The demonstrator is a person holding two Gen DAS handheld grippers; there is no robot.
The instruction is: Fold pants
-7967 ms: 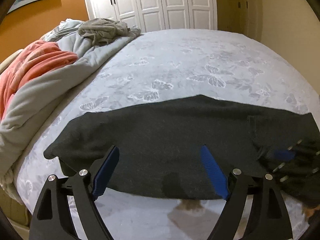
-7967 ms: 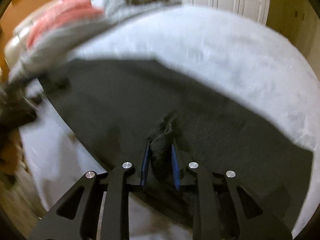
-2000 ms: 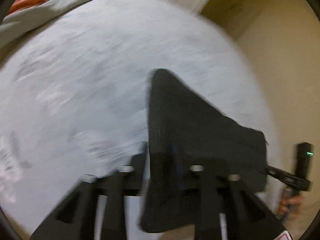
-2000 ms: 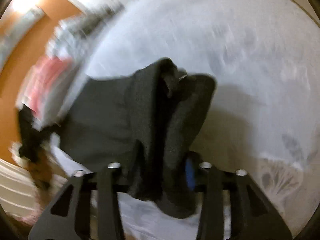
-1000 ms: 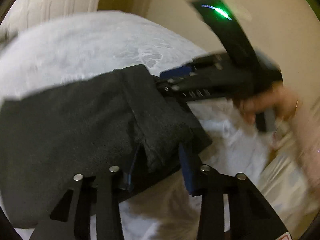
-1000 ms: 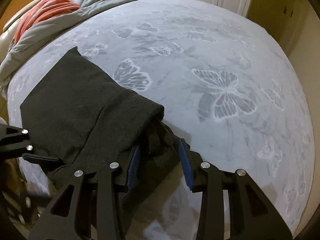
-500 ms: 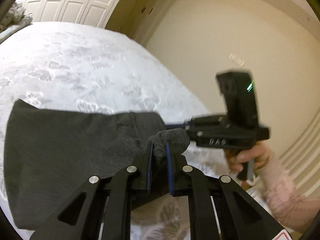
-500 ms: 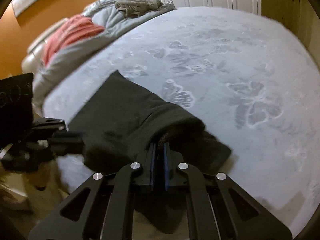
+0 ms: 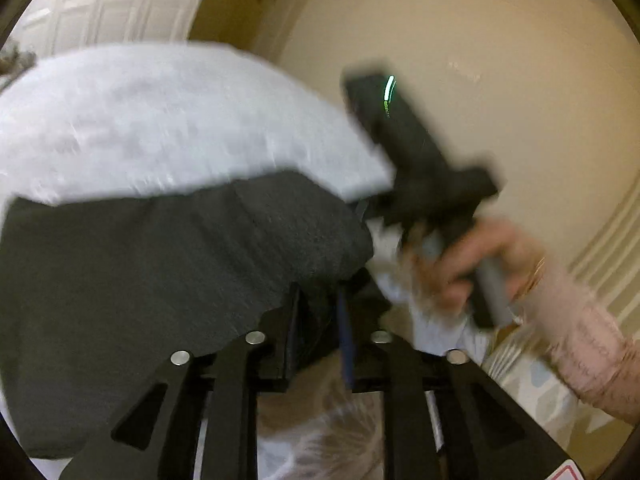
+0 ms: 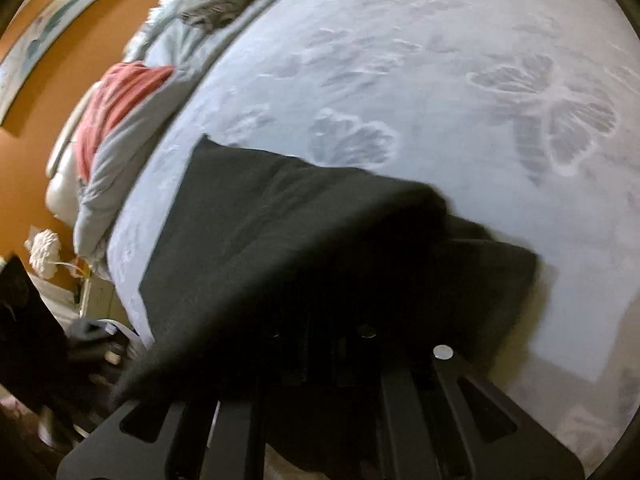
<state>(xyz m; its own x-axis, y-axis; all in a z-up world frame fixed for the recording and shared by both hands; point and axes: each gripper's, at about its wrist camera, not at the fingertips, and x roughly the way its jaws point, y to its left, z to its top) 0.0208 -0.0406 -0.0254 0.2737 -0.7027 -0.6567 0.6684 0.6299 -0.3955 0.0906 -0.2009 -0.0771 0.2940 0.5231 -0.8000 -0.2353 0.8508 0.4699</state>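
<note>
Dark grey pants (image 9: 160, 272) lie folded on the pale butterfly-print bed (image 9: 160, 120), near its edge. My left gripper (image 9: 320, 312) has a bunched corner of the cloth between its blue pads, and its jaws are opening. In the right wrist view the pants (image 10: 280, 232) drape over my right gripper (image 10: 320, 344) and hide its fingertips. Its jaws are opening slightly from a narrow pinch with the cloth in them. A person's hand (image 9: 472, 264) in a pink sleeve holds that gripper at the pants' right end.
A grey quilt (image 10: 132, 140) and a pink blanket (image 10: 116, 96) are heaped along the far left side of the bed. White wardrobe doors (image 9: 100, 8) stand behind it, and a beige wall (image 9: 500, 60) is close on the right. The orange wall (image 10: 52, 92) carries a picture.
The left pads stand wider apart around the cloth than half a second ago. The right gripper has rolled and dipped, and the pants now cover its fingers. Both views have blurred.
</note>
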